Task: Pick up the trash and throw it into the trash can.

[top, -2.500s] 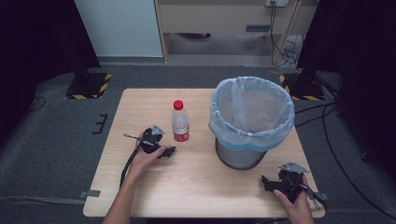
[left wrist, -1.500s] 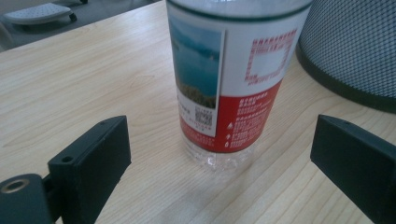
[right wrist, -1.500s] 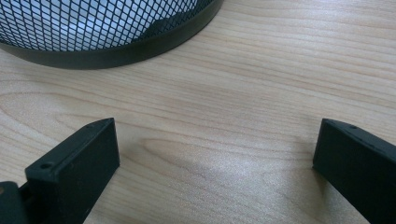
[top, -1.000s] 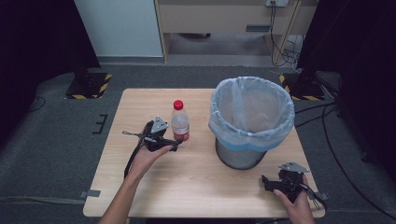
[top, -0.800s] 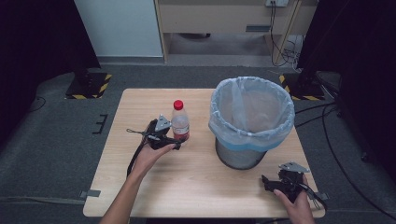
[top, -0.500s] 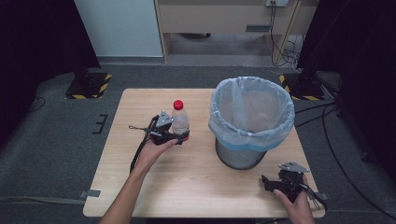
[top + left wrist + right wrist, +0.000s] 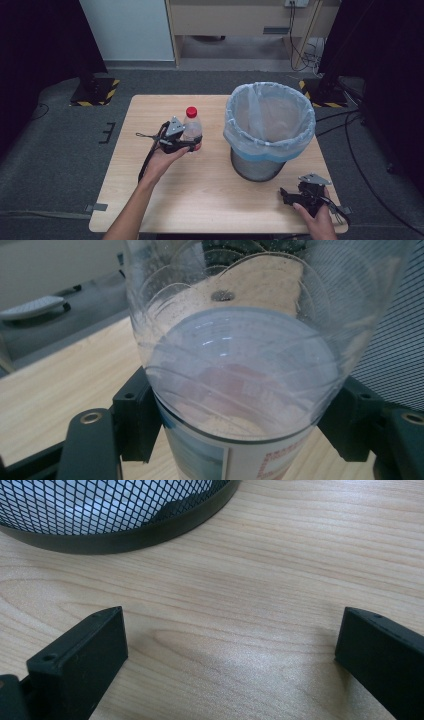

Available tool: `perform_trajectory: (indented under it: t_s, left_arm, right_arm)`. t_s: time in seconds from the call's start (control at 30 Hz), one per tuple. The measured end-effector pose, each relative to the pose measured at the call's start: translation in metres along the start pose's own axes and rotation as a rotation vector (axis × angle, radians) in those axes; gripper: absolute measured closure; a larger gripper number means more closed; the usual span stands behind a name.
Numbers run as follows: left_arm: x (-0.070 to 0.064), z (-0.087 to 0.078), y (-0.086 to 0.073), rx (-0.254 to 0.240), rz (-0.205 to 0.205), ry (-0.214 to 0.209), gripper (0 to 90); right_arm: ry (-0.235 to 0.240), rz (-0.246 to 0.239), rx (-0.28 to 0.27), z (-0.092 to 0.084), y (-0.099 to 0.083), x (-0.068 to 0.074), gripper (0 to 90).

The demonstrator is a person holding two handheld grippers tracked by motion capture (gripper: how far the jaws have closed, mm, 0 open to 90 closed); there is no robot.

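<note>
Gripping bottle (image 7: 192, 131) upright: left gripper (image 7: 186, 144) jaws just closed | right gripper (image 7: 287, 196) jaws wide, nothing between

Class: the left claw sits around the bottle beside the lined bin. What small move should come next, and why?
Probably a short lift straight up. The left claw has just been closing, and its pads now press both sides of the bottle, which stands upright on the table. Raising it first should let it clear the rim of the bin to its right. The right claw rests open, apart.
</note>
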State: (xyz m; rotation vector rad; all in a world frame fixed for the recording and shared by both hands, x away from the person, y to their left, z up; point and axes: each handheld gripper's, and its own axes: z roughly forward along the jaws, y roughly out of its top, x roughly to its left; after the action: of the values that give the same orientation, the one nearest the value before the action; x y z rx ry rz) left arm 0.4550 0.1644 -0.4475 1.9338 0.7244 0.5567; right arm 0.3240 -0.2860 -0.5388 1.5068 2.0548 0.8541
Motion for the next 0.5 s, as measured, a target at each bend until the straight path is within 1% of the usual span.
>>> perform_trajectory:
  t_s: [0.07,0.17,0.27,0.33,0.37,0.4,0.5]
  left_arm:
    - [-0.002,-0.008,0.010,-0.010,0.024,-0.005,27.8]
    - [-0.002,-0.017,0.022,-0.019,0.053,-0.019,27.8]
    - [0.001,-0.024,0.030,-0.020,0.064,-0.020,27.8]
    - [0.002,-0.028,0.034,-0.014,0.067,-0.011,27.9]
    - [0.004,-0.030,0.038,-0.014,0.070,-0.018,28.0]
    - [0.004,-0.030,0.038,-0.014,0.070,-0.018,28.0]
    - [0.006,-0.035,0.047,-0.016,0.085,-0.022,28.0]
  right_arm:
    - [0.001,0.001,0.001,0.000,0.000,0.000,0.3]
    - [0.001,0.000,0.000,0.000,0.000,0.000,0.3]
    - [0.001,0.000,0.000,0.000,0.000,0.000,0.3]
    - [0.001,0.001,0.000,0.000,0.000,0.000,0.3]
    - [0.001,0.001,0.001,0.000,0.000,0.000,0.3]
    - [0.001,0.001,0.001,0.000,0.000,0.000,0.3]
    - [0.001,0.000,0.000,0.000,0.000,0.000,0.3]
